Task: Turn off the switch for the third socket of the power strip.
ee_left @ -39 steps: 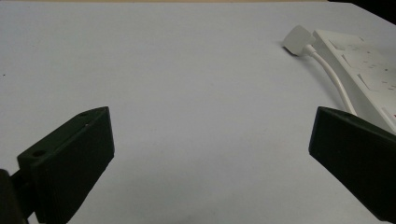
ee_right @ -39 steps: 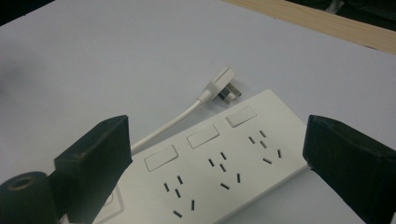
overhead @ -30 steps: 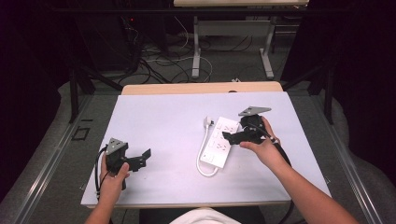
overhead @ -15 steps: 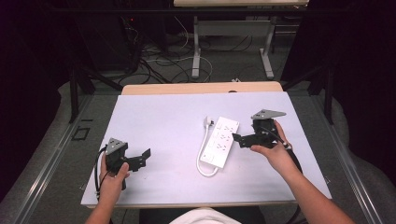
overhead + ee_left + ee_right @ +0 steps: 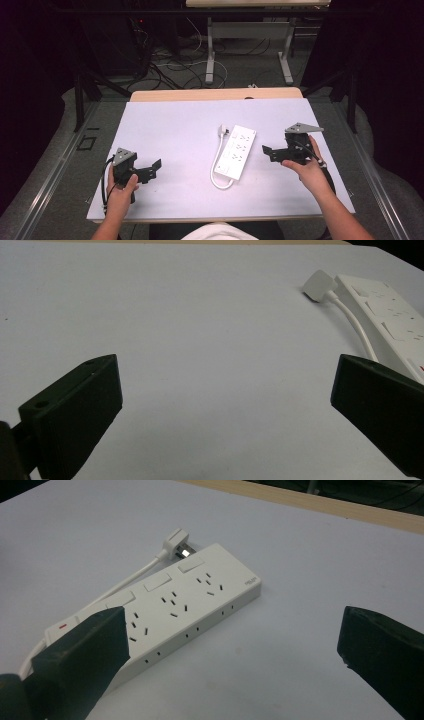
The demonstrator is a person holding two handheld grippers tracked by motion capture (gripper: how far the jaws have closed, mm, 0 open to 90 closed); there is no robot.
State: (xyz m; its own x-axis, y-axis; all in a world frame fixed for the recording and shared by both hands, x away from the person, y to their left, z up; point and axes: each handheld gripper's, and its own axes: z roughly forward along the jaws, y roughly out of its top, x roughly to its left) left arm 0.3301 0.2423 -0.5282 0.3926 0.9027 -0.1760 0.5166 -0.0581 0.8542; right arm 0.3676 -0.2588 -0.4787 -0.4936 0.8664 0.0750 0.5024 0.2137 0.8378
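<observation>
A white power strip (image 5: 236,152) lies on the pale table (image 5: 180,125), its cord (image 5: 216,165) looping along its left side to a white plug (image 5: 223,131) at the far end. The strip (image 5: 170,607) and plug (image 5: 176,542) show close up in the right gripper view. My right gripper (image 5: 267,151) hovers just right of the strip, jaws wide open and holding nothing. My left gripper (image 5: 154,167) rests near the table's front left, open and holding nothing. The strip (image 5: 385,315) and plug (image 5: 317,285) lie far right in the left gripper view.
A wooden strip (image 5: 215,94) runs along the table's far edge. Behind it stand desk legs (image 5: 210,50) and tangled cables (image 5: 165,65) on the floor. Bare table surface lies between the left gripper and the strip.
My right gripper has drawn back to the right, off the power strip, and now stands clear of it. The left gripper has stayed where it was.
</observation>
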